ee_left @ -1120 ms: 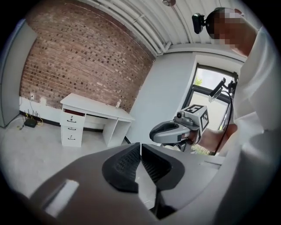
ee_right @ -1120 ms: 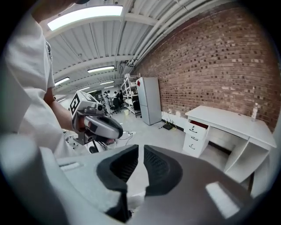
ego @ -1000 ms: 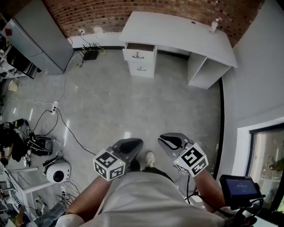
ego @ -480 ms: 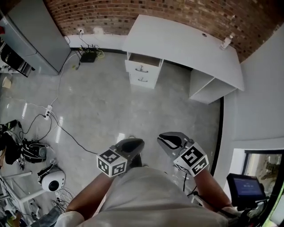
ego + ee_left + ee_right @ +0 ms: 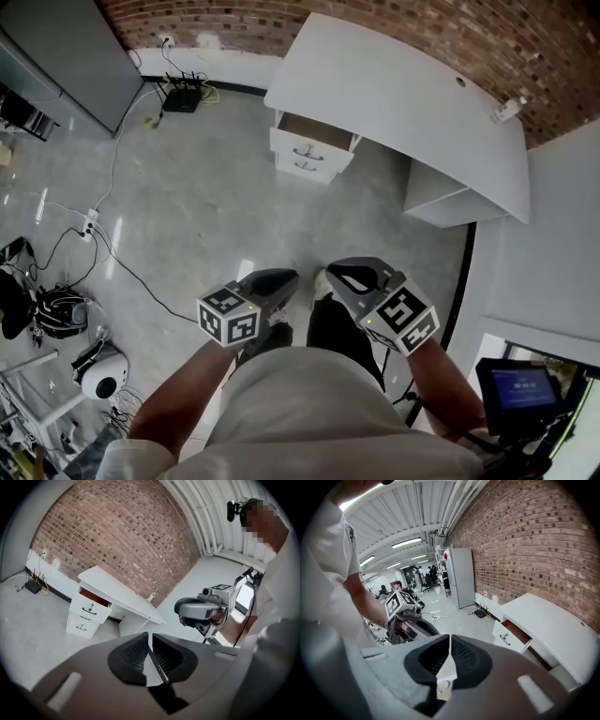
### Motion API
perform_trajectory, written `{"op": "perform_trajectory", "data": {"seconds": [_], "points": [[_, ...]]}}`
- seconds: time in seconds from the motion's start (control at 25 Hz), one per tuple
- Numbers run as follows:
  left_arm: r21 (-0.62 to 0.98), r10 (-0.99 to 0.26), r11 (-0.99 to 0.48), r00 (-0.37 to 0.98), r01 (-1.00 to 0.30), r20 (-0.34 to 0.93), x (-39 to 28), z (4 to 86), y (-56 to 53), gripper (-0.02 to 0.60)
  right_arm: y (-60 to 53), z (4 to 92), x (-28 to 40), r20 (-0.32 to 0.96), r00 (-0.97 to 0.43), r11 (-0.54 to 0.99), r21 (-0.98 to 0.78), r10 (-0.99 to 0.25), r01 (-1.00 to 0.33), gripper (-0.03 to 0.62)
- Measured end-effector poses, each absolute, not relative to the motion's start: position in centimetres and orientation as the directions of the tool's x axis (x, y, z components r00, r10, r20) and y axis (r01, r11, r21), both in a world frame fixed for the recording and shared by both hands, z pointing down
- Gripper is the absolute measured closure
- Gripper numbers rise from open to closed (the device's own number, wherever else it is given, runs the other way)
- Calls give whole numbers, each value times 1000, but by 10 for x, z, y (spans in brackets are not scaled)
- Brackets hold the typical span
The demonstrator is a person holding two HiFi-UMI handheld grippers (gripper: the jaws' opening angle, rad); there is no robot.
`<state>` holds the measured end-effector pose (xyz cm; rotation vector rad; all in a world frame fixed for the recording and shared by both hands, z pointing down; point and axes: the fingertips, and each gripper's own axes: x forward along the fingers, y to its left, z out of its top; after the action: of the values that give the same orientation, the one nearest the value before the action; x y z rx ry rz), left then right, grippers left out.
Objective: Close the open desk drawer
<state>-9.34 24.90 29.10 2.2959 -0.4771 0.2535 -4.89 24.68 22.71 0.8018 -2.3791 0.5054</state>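
Observation:
A white desk [image 5: 403, 89] stands against the brick wall, several steps ahead of me. Its top drawer [image 5: 317, 137] is pulled out, with a second, closed drawer front [image 5: 305, 167] below it. My left gripper [image 5: 284, 279] and right gripper [image 5: 335, 275] are held low in front of the person's body, far from the desk, both shut and empty. In the left gripper view the open drawer [image 5: 92, 599] shows far off beyond the shut gripper [image 5: 150, 635]. The right gripper view shows the drawer [image 5: 513, 634] to the right of the shut gripper [image 5: 450, 638].
A grey cabinet [image 5: 52, 56] stands at the left. Cables and a power strip [image 5: 90, 225] trail over the floor, with a router [image 5: 181, 96] by the wall and a white round device [image 5: 98, 368] at lower left. A small bottle [image 5: 507, 109] stands on the desk. A screen [image 5: 518, 387] is at lower right.
The person has stepped toward the desk, so it sits closer and further right in the head view. Both grippers stay shut and held in front of the body.

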Motion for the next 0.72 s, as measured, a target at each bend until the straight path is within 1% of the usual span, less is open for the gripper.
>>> {"op": "perform_trajectory", "data": {"seconds": [0.2,0.4,0.56,0.72], "points": [[730,-329,-525,895,-439,302,-75,319,178,549,171,250,-33,630,-683,782,-186,-370,-595,591],[806,-403,-372,862,-461,307,-42,354,100,549,90,277,-12,637,-720,840,-205,-275,-502,592],[870,-451,-259,849,-420,275,-18,384,60,549,44,296,10,657,-722,868,-209,-217,-451,591],[932,-513,-138,829,-335,222,-9,422,31,549,18,313,19,678,-716,880,-227,-165,-418,591]]}}
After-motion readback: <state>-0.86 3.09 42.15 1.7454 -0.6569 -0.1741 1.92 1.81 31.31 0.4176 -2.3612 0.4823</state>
